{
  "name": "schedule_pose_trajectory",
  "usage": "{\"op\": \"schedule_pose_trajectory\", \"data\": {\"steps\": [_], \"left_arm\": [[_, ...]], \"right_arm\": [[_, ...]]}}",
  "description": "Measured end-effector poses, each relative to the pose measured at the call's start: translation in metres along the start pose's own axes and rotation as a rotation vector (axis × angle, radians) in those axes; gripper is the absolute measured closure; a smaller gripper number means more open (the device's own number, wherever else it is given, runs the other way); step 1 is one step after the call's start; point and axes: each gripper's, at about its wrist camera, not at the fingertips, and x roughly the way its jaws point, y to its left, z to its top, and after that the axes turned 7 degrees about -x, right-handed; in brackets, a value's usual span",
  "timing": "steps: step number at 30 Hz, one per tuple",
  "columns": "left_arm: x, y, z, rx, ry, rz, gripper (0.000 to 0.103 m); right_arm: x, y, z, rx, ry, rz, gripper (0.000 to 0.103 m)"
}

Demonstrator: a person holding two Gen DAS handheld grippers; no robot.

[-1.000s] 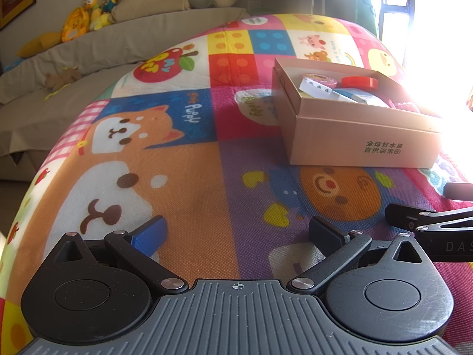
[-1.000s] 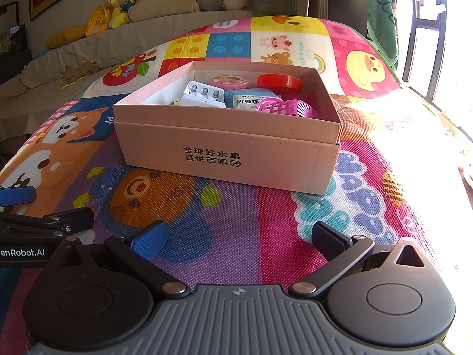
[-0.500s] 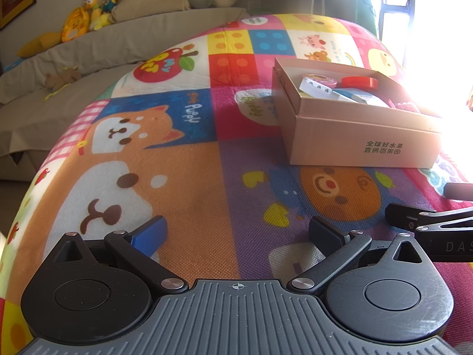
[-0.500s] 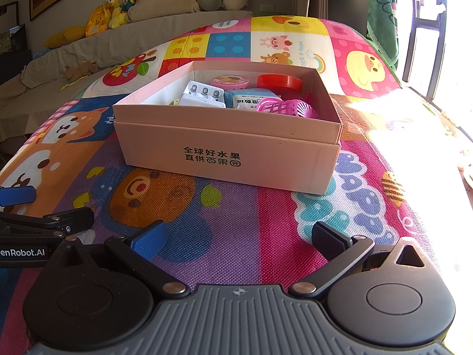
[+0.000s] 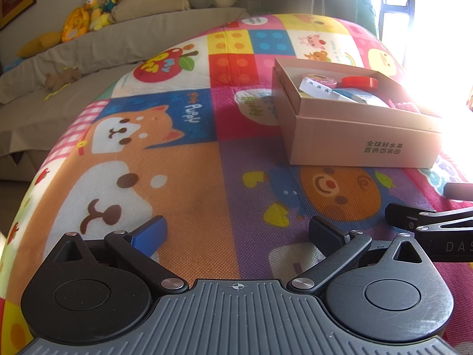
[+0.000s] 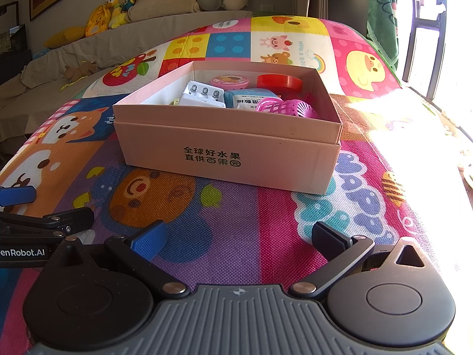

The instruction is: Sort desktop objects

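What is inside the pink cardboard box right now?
The pink cardboard box holds a white pill pack, a round pink tin, a red lid, a blue-white packet and a magenta mesh basket. Anything beneath them is hidden.

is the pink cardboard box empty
No, the pink cardboard box holds a red round lid, a magenta plastic basket and other items.
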Motion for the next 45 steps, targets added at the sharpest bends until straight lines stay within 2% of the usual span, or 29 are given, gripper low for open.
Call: {"op": "schedule_pose_trajectory", "data": {"steps": [34, 45], "left_arm": [[0.0002, 0.0, 0.0005, 0.005, 0.002, 0.0, 0.0], [0.0043, 0.0011, 0.0084, 0.022, 0.049, -0.026, 0.0]], "right_arm": [[0.0002, -0.0005, 0.0002, 0.0, 0.0, 0.0, 0.0], [0.0002, -0.0002, -0.0002, 0.0, 0.0, 0.0, 0.0]]}}
